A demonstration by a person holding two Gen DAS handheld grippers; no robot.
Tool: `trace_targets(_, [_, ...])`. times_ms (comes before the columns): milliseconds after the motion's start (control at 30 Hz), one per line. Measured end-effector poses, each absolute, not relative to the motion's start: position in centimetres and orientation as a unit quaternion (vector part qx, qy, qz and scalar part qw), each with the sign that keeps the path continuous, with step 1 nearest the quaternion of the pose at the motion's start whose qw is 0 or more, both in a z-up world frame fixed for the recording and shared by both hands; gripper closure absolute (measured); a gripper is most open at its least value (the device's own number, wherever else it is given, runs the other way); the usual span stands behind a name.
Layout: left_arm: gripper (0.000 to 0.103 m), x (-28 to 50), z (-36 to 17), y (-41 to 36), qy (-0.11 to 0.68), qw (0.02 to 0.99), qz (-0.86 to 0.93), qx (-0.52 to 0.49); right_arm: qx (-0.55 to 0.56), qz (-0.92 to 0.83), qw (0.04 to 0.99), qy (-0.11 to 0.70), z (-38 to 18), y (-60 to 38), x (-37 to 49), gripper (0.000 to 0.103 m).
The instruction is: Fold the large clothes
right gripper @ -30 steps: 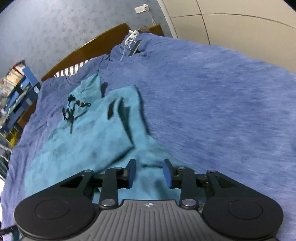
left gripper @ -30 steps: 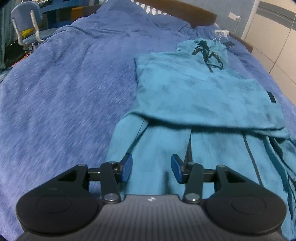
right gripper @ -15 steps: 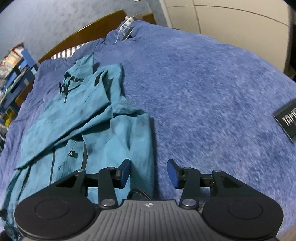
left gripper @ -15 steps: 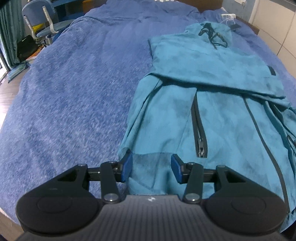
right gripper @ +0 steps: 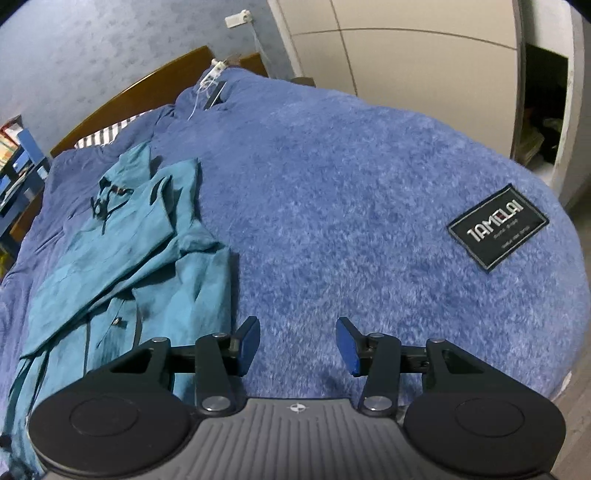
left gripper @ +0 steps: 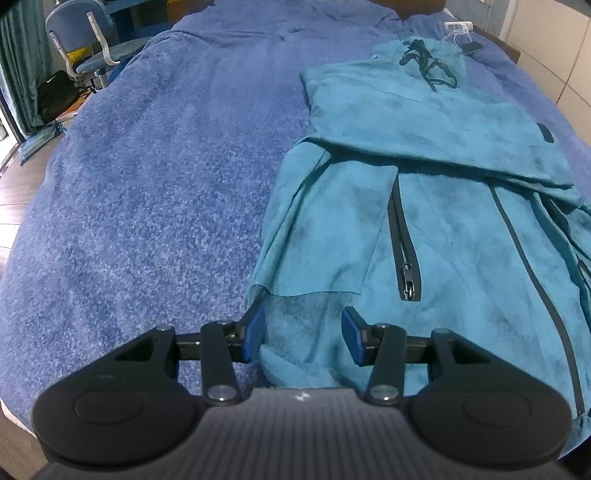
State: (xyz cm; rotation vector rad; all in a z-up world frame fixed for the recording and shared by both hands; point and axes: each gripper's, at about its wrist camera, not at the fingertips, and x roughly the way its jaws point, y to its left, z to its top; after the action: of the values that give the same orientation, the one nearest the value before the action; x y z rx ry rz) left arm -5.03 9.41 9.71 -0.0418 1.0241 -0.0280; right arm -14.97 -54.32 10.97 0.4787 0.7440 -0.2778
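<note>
A teal hooded jacket lies flat on the blue blanket, hood with black drawstrings at the far end and both sleeves folded across the chest. My left gripper is open, its jaws over the jacket's bottom left hem, holding nothing. In the right wrist view the jacket lies to the left. My right gripper is open and empty above bare blanket, just right of the jacket's hem edge.
A blue office chair stands off the bed at the far left. A charger and phone lie by the wooden headboard. A black brand label is sewn on the blanket. White wardrobe doors stand at right.
Both grippers have drawn back toward the foot of the bed, from over the jacket's middle to its bottom hem. The right gripper has slid right, off the jacket onto bare blanket.
</note>
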Motion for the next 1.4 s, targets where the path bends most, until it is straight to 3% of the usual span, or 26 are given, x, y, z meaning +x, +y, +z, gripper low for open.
trace_targets(333, [0.053,-7.6,11.4,9.8,0.475,0.88,0.001,-0.019,0.248,-0.072,0.891,0.373,10.4,-51.0,-14.0,0.049])
trace_targets(767, [0.053,-6.3,8.5,9.5,0.55,0.833,-0.037,-0.05,0.222,0.008,0.867,0.446,8.7,-46.9,-11.4,0.047])
trace_targets(833, [0.059,-6.2,8.2,9.1,0.56,0.825,-0.05,-0.048,0.211,0.015,0.863,0.459,8.2,-46.3,-11.2,0.048])
trace_targets(933, [0.072,-6.1,8.2,9.2,0.565,0.82,-0.065,-0.055,0.202,0.022,0.86,0.469,7.9,-45.9,-11.1,0.059])
trace_targets(1000, [0.093,-6.1,8.4,9.4,0.561,0.822,-0.076,-0.063,0.199,0.028,0.861,0.468,8.0,-46.0,-11.3,0.073])
trace_targets(1067, [0.1,-6.0,9.0,9.8,0.548,0.828,-0.09,-0.081,0.211,0.038,0.864,0.456,8.3,-46.6,-11.6,0.082])
trace_targets(1200, [0.103,-5.7,11.1,10.3,0.499,0.848,-0.129,-0.122,0.268,0.086,0.872,0.401,10.4,-47.6,-11.8,0.09])
trace_targets(1400, [0.103,-3.5,16.4,10.6,0.411,0.881,-0.172,-0.157,0.339,0.147,0.876,0.31,14.8,-48.4,-10.0,0.093])
